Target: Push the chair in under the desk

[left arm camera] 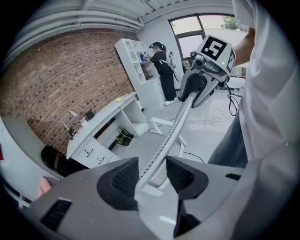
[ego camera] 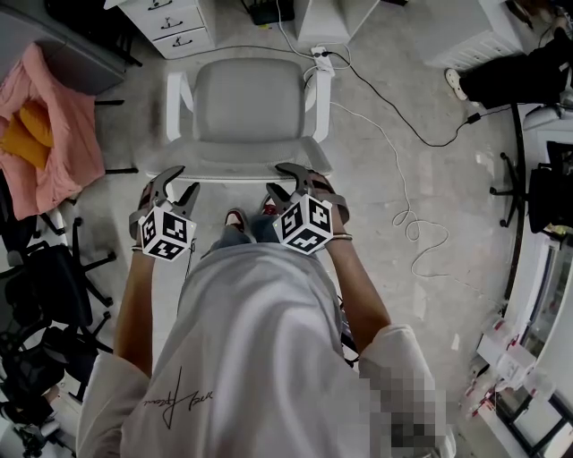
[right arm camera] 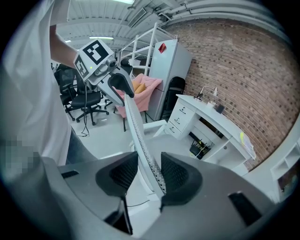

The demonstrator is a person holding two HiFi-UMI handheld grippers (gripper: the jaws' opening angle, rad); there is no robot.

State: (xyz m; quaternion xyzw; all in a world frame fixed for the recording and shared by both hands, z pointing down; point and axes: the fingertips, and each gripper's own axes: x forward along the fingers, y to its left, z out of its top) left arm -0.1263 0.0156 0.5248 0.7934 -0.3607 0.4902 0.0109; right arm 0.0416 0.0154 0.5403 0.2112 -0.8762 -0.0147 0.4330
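Observation:
A white chair with a grey seat stands on the floor with its seat towards the white desk's drawers. Its thin backrest is nearest me. My left gripper straddles the backrest's top edge near its left end. My right gripper does the same near the right end. In the left gripper view the backrest runs between the gripper's pads, with a gap beside it. In the right gripper view the backrest lies against one pad of the gripper and stands clear of the other. Both are open.
A white cable snakes over the floor to the chair's right from a power strip. A pink cloth hangs at the left above black office chairs. Another person stands at a white shelf.

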